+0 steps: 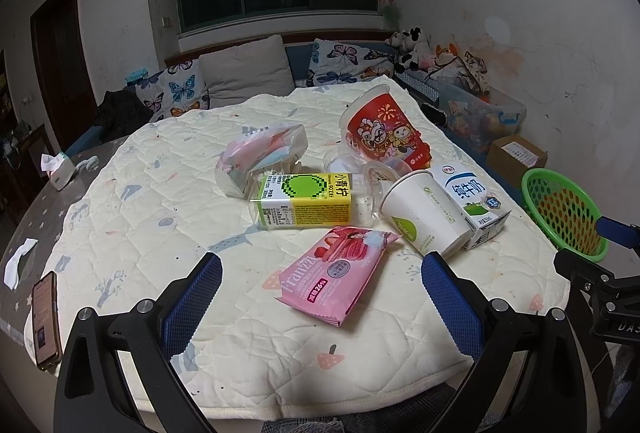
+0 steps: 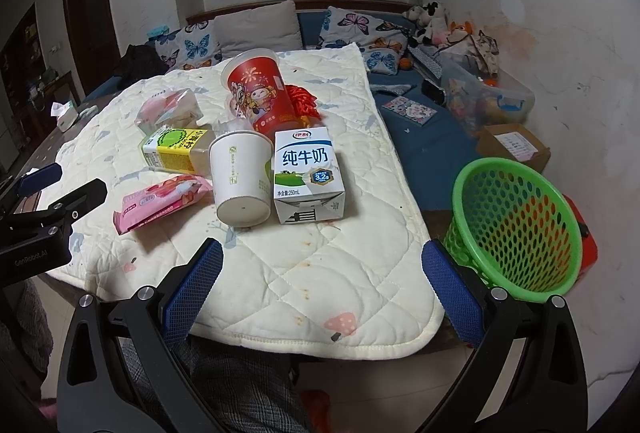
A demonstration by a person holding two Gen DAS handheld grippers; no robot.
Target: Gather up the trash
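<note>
Centrally in both views, trash lies clustered on the quilted pad (image 2: 340,265): pink Franzzi wrapper (image 1: 334,271), paper cup (image 2: 242,179), milk carton (image 2: 308,175). Green basket (image 2: 516,225) stands lower right. Left gripper (image 1: 322,289) and right gripper (image 2: 322,273) hover spread, holding nothing.

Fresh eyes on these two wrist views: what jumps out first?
A heap of trash on the quilted mat: a red cartoon cup on its side at the back, a white paper cup and milk carton lying in front. The bright green basket sits off the mat's right edge. Both grippers, left gripper and right gripper, are open and empty.
</note>
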